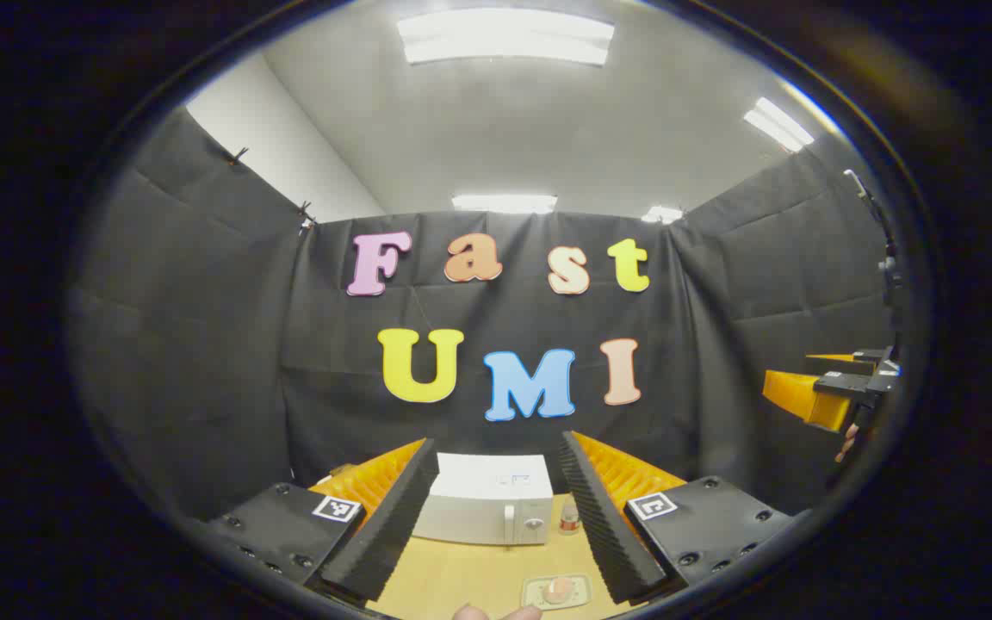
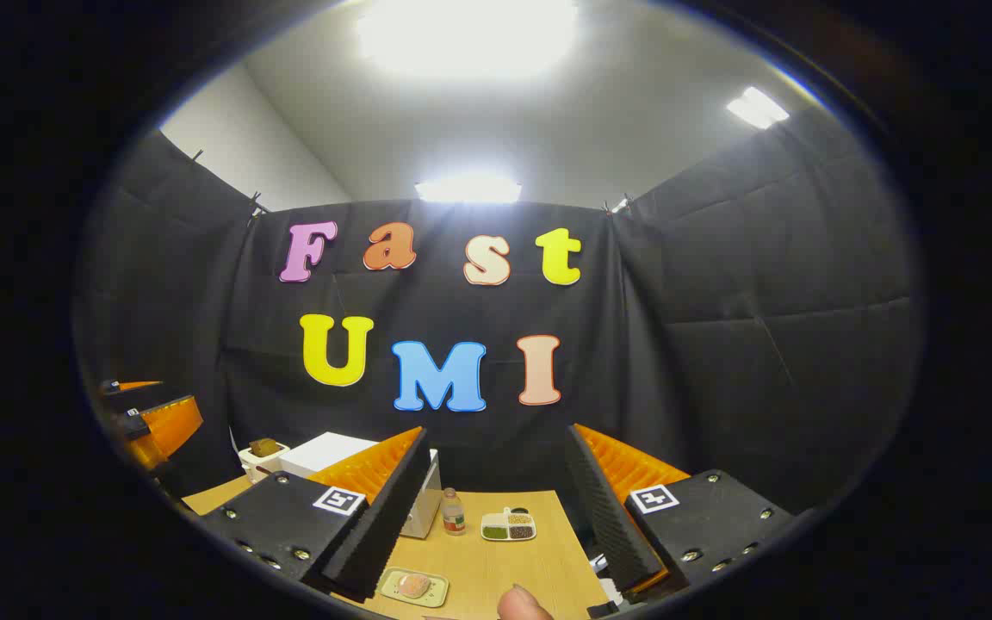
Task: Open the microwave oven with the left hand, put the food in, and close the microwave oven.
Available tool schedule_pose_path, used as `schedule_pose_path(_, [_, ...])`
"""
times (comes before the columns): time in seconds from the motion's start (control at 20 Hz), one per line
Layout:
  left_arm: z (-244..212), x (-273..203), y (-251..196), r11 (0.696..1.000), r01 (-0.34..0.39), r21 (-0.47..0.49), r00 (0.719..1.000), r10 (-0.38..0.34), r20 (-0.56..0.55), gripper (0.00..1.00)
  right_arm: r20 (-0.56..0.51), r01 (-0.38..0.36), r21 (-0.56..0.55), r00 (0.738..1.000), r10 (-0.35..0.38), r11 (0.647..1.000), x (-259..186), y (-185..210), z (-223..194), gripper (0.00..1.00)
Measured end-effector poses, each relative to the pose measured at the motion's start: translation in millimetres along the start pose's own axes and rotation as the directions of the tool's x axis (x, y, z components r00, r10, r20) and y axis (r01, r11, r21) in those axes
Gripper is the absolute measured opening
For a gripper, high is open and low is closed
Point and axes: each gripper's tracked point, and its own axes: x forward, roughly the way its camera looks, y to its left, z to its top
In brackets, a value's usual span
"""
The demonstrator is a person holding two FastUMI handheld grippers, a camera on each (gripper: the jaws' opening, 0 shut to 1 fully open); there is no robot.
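My left gripper (image 1: 496,517) is up in the air with its fingers wide apart and nothing between them. Straight ahead of it, framed between the fingers, sits the white microwave (image 1: 486,499) on the wooden table (image 1: 453,581). Its door is shut, and I think the pale bar by the knob is the handle. Lined up like this, I judge this hand is ready to go for the door.

My right gripper (image 2: 487,517) is spread open and empty too. Just below and ahead of its left finger is the small tray with the food (image 2: 414,587). That puts this hand close for picking it up. A little bottle (image 2: 454,511) and a dish with sections (image 2: 509,526) stand farther off, beside the microwave.
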Motion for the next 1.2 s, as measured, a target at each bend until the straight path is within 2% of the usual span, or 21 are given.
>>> schedule_pose_path(0.2, [0,-4,-9,1.0,0.013,0.001,1.0,-0.013,0.001,0.95,-0.003,-0.004,-0.003,1.0,0.004,1.0,-3,-1,0,0.96])
schedule_pose_path(0.7, [2,-9,-7,1.0,-0.018,-0.003,1.0,0.018,-0.008,0.94,0.001,-0.014,-0.009,1.0,0.014,1.0,-6,-1,-1,0.96])
schedule_pose_path(1.2, [-10,-1,-34,0.999,-0.033,0.014,0.999,0.033,-0.036,0.95,-0.012,-0.008,-0.002,1.0,0.008,1.0,-6,0,-2,0.96])
